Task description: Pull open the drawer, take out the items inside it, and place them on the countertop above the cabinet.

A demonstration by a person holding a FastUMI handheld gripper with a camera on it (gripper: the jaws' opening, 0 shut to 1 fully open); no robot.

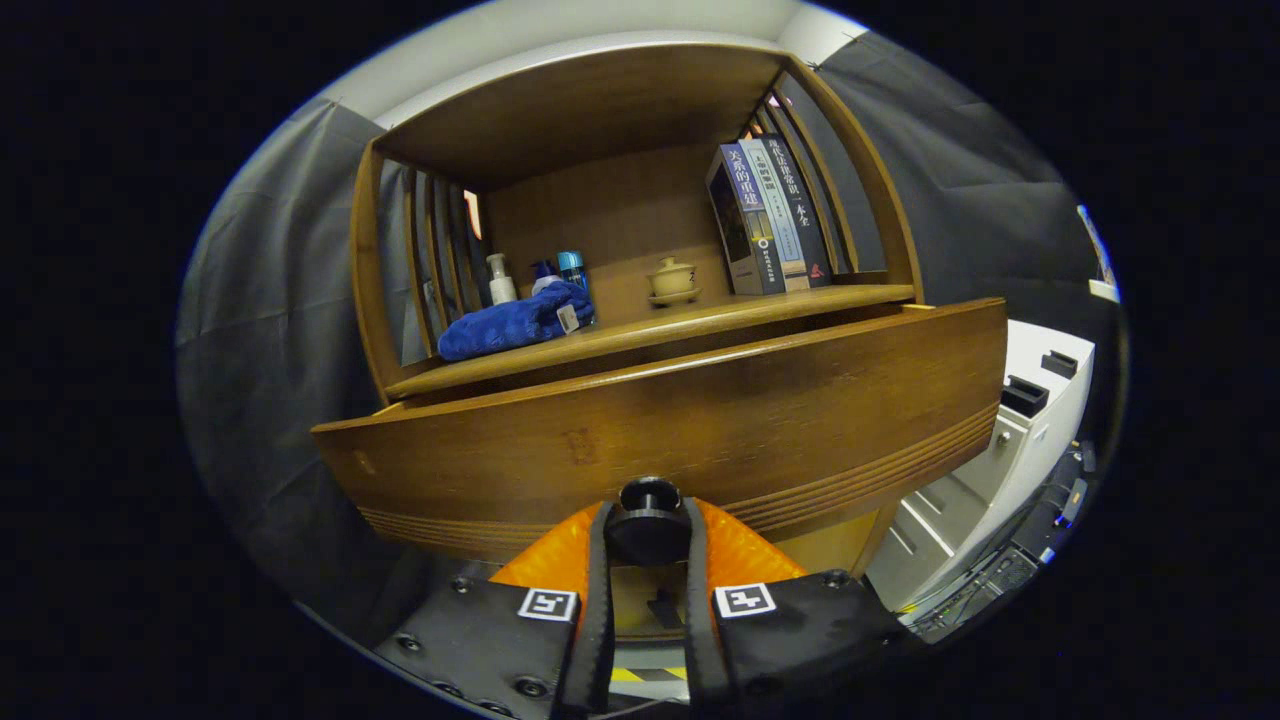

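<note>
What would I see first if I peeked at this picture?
First, the gripper, its fingers closed on the round black knob of the big wooden drawer front. Above it on the countertop lie a blue cloth, a small teacup and some leaning books.

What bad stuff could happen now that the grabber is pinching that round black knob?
1. The gripper has both fingers closed on the small round black knob of the brown wooden drawer front. The knob is smooth-looking, so the fingers might slip off during the pull.
2. The drawer looks only slightly out; a sideways pull could jam it.
3. A hard yank might shake the countertop, where a cream lidded teacup and upright books stand.
</note>
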